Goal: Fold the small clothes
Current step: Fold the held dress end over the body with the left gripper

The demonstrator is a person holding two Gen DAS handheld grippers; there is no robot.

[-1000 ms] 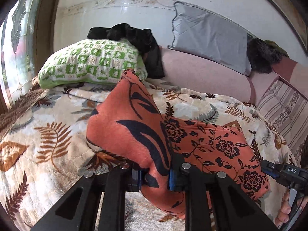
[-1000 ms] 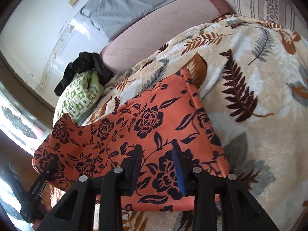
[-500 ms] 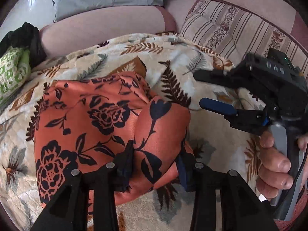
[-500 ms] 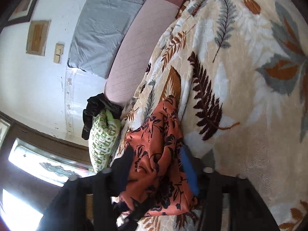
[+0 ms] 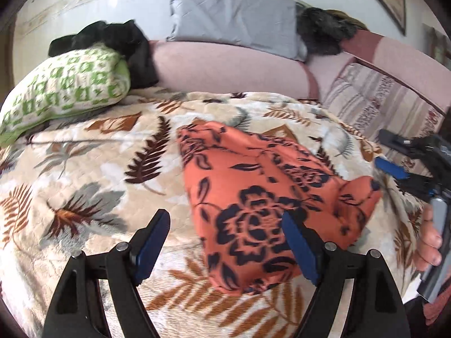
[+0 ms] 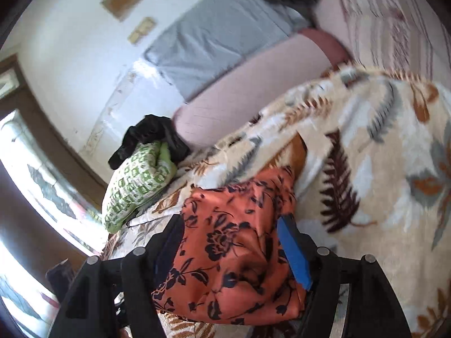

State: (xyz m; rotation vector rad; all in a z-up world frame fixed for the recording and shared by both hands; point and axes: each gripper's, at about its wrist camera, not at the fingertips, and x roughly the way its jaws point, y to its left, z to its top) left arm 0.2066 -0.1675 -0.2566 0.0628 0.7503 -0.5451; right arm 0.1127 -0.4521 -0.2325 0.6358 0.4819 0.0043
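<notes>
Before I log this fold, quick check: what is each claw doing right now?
Left claw: opening wide, holding nothing; the orange floral garment lies on the blanket.
Right claw: closing slightly, garment between its fingers, grip cannot be told.

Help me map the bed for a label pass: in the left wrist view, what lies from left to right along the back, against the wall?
Green checked pillow → black garment → grey pillow → dark furry item → striped cushion.

Folded orange floral garment (image 5: 262, 197) at frame centre on a leaf-print blanket (image 5: 84, 174), left tool (image 5: 225, 242) at the bottom, jaws opening, nothing gripped, right tool (image 5: 406, 160) at right edge, green pillow (image 5: 64, 90) upper left
</notes>
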